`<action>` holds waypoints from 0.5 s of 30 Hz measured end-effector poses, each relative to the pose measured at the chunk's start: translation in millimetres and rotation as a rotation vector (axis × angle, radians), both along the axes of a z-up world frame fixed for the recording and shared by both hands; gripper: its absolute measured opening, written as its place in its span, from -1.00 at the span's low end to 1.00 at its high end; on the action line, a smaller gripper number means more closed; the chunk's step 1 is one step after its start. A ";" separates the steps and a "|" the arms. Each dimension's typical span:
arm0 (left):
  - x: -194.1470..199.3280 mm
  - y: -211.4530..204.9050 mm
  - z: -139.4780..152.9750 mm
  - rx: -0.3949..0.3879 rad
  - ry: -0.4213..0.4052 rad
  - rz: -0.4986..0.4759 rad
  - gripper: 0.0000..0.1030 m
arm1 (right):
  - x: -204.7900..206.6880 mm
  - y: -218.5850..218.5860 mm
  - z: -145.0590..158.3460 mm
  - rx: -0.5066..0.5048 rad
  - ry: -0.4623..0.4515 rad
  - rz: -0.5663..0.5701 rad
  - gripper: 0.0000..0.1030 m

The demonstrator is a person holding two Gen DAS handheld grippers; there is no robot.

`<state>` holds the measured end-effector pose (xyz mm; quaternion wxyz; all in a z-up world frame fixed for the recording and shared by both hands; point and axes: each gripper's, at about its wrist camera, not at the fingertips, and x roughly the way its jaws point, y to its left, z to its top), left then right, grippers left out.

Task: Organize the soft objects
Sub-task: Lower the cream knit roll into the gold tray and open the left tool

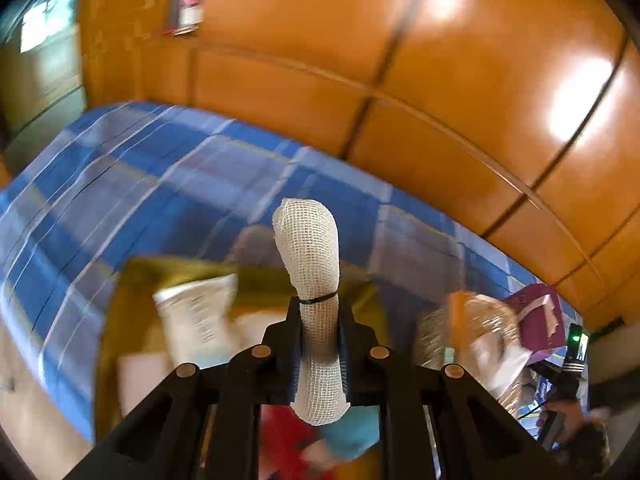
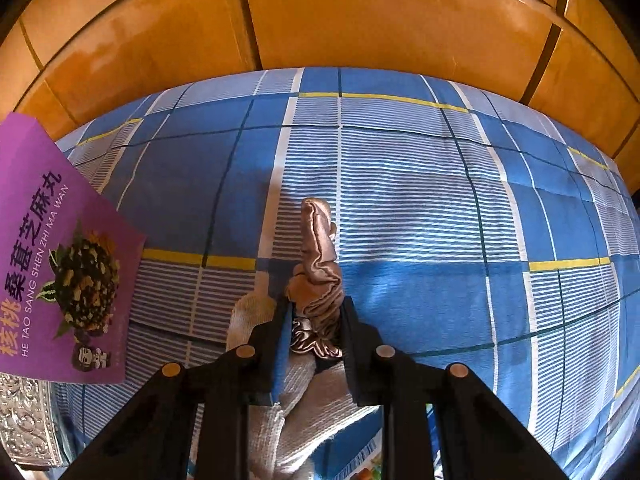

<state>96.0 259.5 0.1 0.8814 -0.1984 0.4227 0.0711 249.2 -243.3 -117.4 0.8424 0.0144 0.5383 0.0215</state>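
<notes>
In the left wrist view my left gripper (image 1: 319, 312) is shut on a white gauze roll (image 1: 310, 256) tied with a black band; the roll sticks up past the fingertips, held above a brown cardboard box (image 1: 132, 308) on the blue checked bed (image 1: 160, 184). In the right wrist view my right gripper (image 2: 316, 312) is shut on a shiny beige satin scrunchie (image 2: 320, 264), held above the bed (image 2: 420, 200). A white knitted glove (image 2: 292, 408) lies on the bed under the right gripper.
The box holds white papers (image 1: 196, 316); red and teal soft things (image 1: 320, 436) show blurred below the left gripper. A purple box (image 2: 52, 260) on a silver patterned one (image 2: 24, 420) stands left of the right gripper. Orange wooden wardrobe doors (image 2: 340, 12) rise behind the bed.
</notes>
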 end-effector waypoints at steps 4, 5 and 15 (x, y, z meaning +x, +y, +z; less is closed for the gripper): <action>-39.6 33.7 -19.3 0.006 0.029 0.065 -0.70 | -2.4 4.9 -0.4 -0.035 -0.018 0.019 -0.57; -48.7 37.8 -26.0 0.016 0.044 0.070 -0.70 | -2.8 5.7 -0.6 -0.040 -0.020 0.020 -0.57; -81.6 14.3 -84.4 0.125 0.137 0.053 -0.66 | -6.6 16.8 -1.6 -0.120 -0.039 0.013 -0.58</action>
